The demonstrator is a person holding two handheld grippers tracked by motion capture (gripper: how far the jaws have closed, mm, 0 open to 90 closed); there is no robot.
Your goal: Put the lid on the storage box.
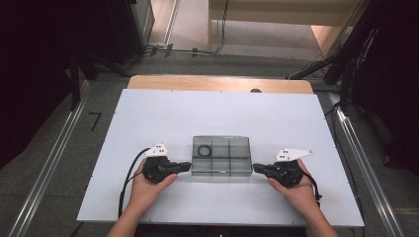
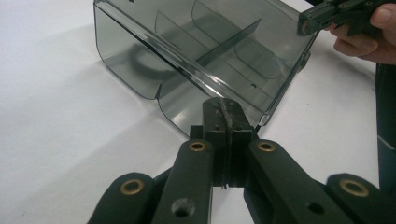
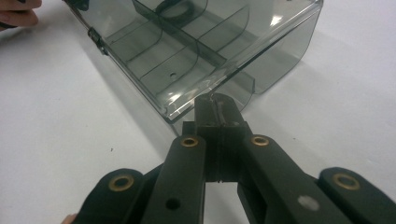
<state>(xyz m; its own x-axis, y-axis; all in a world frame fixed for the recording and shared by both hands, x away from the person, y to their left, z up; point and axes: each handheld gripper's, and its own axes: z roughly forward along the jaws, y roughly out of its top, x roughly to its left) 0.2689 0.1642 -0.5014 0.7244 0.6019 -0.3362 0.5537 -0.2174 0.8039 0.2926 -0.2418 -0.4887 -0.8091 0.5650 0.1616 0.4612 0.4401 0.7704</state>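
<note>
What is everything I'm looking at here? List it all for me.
Compartment box: one, smoky clear plastic with dividers, middle of the table between the two grippers.
Ring: one, black, lying in the box's far-left compartment.
Table: one, white top with a wooden strip along its far edge.
Left gripper: one, black, jaws shut, tips at the box's left side.
Right gripper: one, black, jaws shut, tips at the box's right side.
Hands: two, left hand and right hand, each holding a gripper.

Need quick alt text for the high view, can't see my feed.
Two hand-held grippers, left and right, both shut, flank a smoky clear divided box on a white table. A black ring lies in its far-left compartment.
</note>
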